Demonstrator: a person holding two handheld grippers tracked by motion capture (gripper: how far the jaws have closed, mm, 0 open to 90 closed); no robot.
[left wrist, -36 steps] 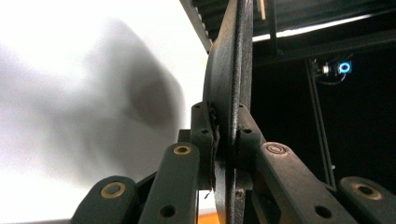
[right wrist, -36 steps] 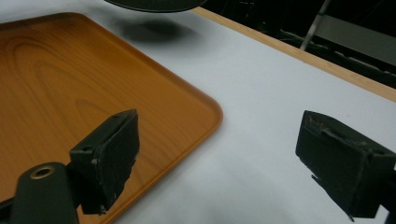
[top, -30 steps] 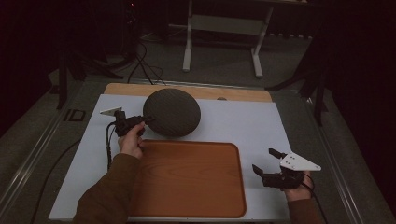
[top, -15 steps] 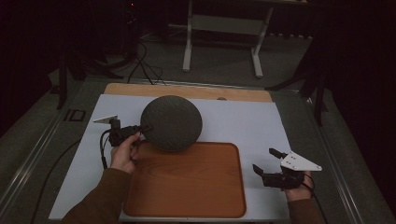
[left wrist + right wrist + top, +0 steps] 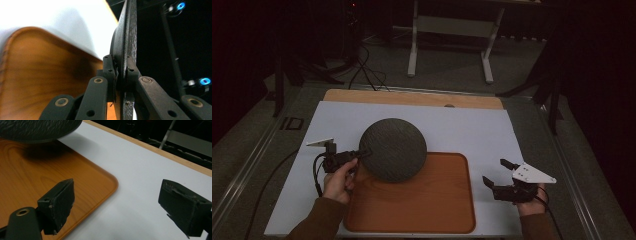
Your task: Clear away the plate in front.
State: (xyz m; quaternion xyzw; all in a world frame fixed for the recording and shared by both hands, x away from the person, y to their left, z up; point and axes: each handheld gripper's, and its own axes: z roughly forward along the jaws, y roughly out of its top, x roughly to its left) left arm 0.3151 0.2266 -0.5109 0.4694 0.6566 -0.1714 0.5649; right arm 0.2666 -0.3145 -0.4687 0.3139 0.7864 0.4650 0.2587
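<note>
Dark grey and rough-textured, the round plate (image 5: 393,149) is what we see first from the high view: it hangs tilted above the back left part of the wooden tray (image 5: 432,210), its domed underside turned toward the camera. The left gripper (image 5: 360,154) meets its left edge, with the left hand (image 5: 340,179) wrapped around the handle below. From up there we cannot make out the grip itself.

Our left gripper view settles that: the two black jaws are clamped on the plate's thin rim, one on each face, and the plate runs edge-on up the middle of the picture, with the tray and the white table cover (image 5: 62,22) off to one side.

Over at the right, the right gripper (image 5: 496,173) sits above the white cover just beside the tray's right edge, jaws spread wide with nothing between them. Its own view adds the tray's rounded corner, the plate's shadow on the wood, and the plate's lower edge at the top.
</note>
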